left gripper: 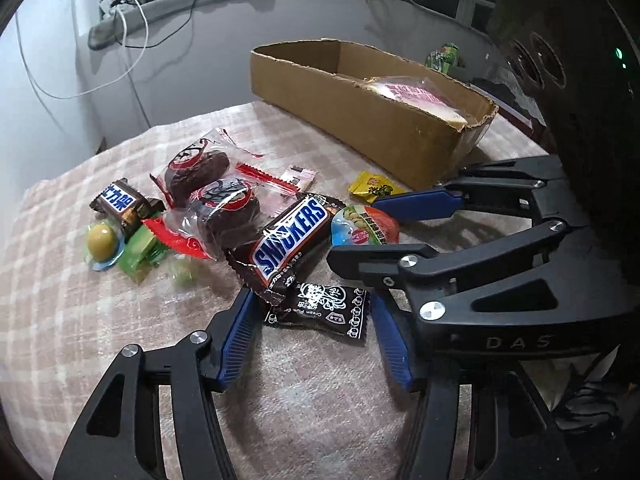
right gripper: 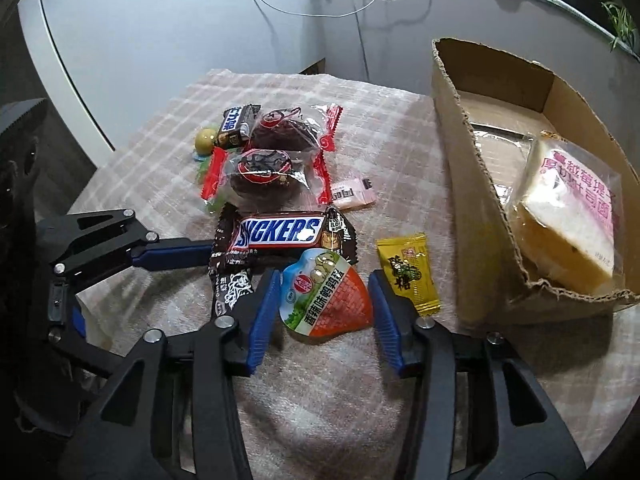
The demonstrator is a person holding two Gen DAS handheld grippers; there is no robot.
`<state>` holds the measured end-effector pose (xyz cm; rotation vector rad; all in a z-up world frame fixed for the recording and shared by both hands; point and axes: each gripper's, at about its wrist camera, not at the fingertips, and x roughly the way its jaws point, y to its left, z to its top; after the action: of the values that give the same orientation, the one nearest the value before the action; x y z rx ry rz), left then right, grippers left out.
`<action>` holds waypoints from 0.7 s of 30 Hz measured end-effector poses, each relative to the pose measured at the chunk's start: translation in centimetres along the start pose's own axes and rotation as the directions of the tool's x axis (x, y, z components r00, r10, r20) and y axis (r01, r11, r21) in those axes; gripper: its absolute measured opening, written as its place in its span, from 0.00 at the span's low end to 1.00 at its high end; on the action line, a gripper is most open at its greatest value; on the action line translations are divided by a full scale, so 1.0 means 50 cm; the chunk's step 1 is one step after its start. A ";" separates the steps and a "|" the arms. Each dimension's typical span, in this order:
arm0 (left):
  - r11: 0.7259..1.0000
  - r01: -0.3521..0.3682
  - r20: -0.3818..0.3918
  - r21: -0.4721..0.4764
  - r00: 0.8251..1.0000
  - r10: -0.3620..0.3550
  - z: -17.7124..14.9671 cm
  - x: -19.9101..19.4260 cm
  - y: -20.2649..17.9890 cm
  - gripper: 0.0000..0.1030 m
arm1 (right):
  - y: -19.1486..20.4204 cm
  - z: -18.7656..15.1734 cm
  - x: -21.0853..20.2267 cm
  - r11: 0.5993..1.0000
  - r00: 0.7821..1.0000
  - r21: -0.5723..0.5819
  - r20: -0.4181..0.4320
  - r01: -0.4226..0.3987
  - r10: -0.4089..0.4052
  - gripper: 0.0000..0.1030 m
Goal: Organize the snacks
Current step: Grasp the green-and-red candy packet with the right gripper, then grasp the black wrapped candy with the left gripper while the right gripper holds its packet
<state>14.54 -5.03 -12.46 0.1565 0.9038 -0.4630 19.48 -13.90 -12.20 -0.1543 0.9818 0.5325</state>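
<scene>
Left claw (left gripper: 312, 332) open astride black plum candy (left gripper: 320, 312); Snickers bar (left gripper: 290, 236) overlaps it, may drag along. Right claw (right gripper: 324, 312) open around quail-egg pack (right gripper: 326, 300); claws crowded, collision risk.

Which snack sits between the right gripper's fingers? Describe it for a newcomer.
Start at the brown cardboard box on the checked cloth. Left of it, past a yellow candy sachet, lies a rounded plastic cup. Only it has an orange-and-green peel-off lid.
</scene>
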 end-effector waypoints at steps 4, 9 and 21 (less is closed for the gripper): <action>1.000 0.001 0.005 0.019 1.000 -0.001 -0.004 -0.003 -0.008 0.44 | -0.001 -0.003 -0.002 1.000 1.000 -0.007 0.000 0.024 -0.024 0.32; 1.000 0.007 0.009 0.010 1.000 -0.008 -0.006 -0.007 -0.004 0.33 | -0.028 -0.009 -0.014 0.998 1.000 0.054 0.007 -0.014 0.013 0.28; 0.998 0.043 0.017 -0.044 0.999 -0.042 -0.017 -0.019 0.016 0.06 | -0.038 -0.019 -0.021 0.996 0.999 0.070 0.010 -0.047 0.046 0.27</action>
<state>13.78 -3.77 -12.29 0.0931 0.9022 -0.4831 19.25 -16.26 -12.07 -0.0665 0.9970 0.5398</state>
